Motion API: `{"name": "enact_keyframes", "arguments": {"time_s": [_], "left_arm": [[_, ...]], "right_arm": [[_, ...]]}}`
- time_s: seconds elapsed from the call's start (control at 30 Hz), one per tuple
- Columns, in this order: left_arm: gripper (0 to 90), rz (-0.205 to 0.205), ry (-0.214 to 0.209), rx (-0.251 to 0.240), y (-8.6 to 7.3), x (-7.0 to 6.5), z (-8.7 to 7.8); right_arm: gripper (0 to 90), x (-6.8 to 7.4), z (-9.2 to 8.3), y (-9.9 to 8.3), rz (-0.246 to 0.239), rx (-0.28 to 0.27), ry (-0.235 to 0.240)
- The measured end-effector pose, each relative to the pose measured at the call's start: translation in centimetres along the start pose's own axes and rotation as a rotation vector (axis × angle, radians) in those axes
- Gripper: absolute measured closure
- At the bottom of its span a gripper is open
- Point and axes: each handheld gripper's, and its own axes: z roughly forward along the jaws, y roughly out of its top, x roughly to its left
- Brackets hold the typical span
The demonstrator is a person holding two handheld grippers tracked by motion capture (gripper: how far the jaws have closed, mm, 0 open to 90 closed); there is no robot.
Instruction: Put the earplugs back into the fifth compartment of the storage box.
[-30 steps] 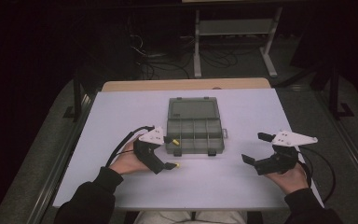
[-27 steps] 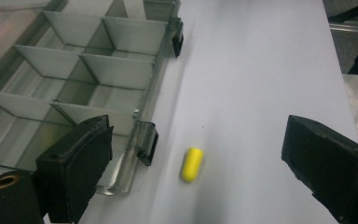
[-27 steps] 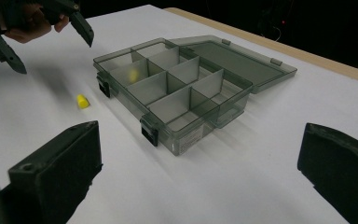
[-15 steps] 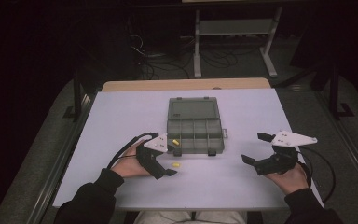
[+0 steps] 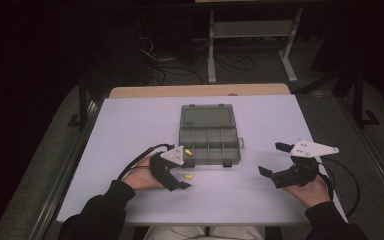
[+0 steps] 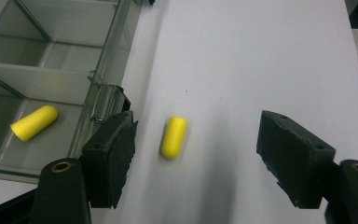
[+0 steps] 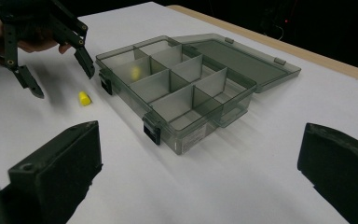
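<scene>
Left hand-held gripper is held low over the white worktop, jaws apart and just closing, w/ a small yellow foam earplug lying loose between them, pads not yet touching it. Risk: plug sits off-centre, nearer one pad, so it could be nudged or rolled away. A second yellow earplug lies in the near corner compartment of the clear grey plastic organiser box. Right hand-held gripper is held open, empty, well apart. Vs. earlier frame: left gripper has been brought back from the box to the loose plug.
</scene>
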Motion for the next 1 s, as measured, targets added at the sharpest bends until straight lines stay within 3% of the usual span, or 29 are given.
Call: {"name": "enact_keyframes", "arguments": {"time_s": [0.43, 0.67, 1.0], "left_arm": [[41.7, -0.006, -0.007, 0.031, -0.2, 0.9, 1.0], [48.0, -0.005, -0.021, 0.007, -0.1, 1.1, 1.2], [63.6, 0.005, -0.006, 0.03, -0.1, 1.1, 1.5]], "right_arm": [[0.0, 0.1, 0.2, 0.0, -0.005, 0.01, 0.005], [0.0, 0.1, 0.3, 0.0, -0.009, 0.012, 0.01], [0.0, 0.2, 0.4, 0.1, -0.012, 0.014, 0.015]]}}
